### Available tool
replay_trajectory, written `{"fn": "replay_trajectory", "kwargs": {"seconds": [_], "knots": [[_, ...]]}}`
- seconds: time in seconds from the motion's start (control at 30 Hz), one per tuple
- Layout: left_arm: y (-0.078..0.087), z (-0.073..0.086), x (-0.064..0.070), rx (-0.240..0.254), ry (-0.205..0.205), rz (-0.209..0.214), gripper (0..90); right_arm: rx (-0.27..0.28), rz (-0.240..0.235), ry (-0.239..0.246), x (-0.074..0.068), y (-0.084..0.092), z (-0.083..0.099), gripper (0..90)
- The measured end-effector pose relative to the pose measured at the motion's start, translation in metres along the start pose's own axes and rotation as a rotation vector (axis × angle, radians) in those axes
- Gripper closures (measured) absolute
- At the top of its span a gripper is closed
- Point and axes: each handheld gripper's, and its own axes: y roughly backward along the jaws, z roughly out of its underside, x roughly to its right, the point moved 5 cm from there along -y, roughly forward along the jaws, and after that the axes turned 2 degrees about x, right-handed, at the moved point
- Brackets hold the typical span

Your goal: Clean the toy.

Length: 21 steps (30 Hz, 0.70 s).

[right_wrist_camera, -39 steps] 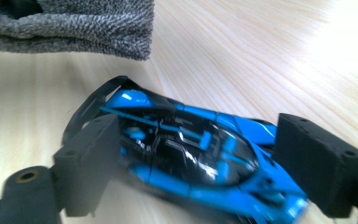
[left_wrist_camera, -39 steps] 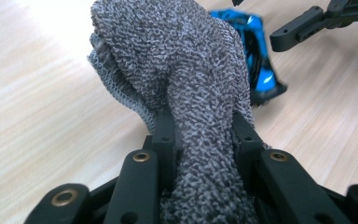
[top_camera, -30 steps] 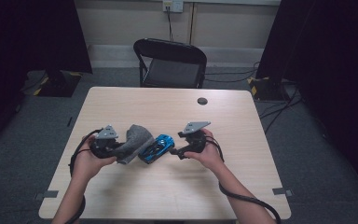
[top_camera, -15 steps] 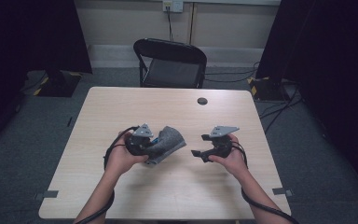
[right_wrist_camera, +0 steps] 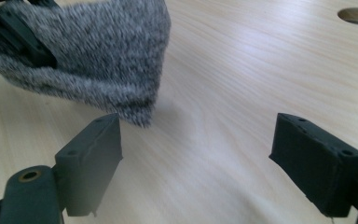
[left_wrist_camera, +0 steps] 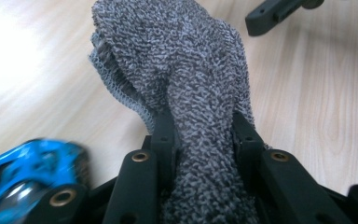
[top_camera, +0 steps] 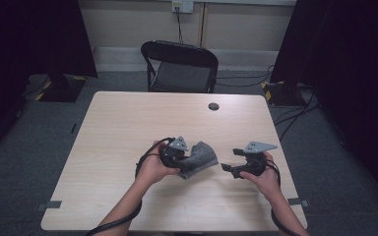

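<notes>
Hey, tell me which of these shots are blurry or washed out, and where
Left gripper view: glare whitens the table at upper left, and the blue thing at lower left is smeared. Right gripper view: the grey cloth is soft, the near jaws sharper. High view: evenly lit table, dark surroundings.

The cloth (left_wrist_camera: 191, 79) pinched in the left gripper (left_wrist_camera: 205, 135) is showing a rough, looped grey terry weave with a stitched edge. Both the left and the right gripper (right_wrist_camera: 196, 158) are looking like matt black plastic, with brass-coloured metal rivets. Beneath them the table (right_wrist_camera: 261, 70) is showing smooth pale wood grain with a soft sheen. Beside the left gripper's base a blue toy (left_wrist_camera: 28, 172) is gleaming like glossy plastic.
</notes>
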Motion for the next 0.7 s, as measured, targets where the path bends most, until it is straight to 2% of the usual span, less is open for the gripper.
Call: {"fn": "replay_trajectory", "kwargs": {"seconds": [0.23,0.4,0.47,0.7], "knots": [[-0.03,0.002,0.01,-0.049,-0.035,0.048,68.5,0.008,0.025,-0.035,0.006,0.02,0.016,16.2],[-0.043,0.0,0.015,-0.068,-0.069,0.076,68.0,0.03,0.036,-0.039,0.009,0.034,0.017,17.5],[-0.05,-0.002,0.018,-0.064,-0.082,0.096,67.6,0.047,0.023,-0.045,0.007,0.038,0.015,17.6],[-0.054,-0.001,0.018,-0.061,-0.099,0.1,60.4,0.023,-0.028,-0.002,-0.009,0.027,0.011,17.4]]}}
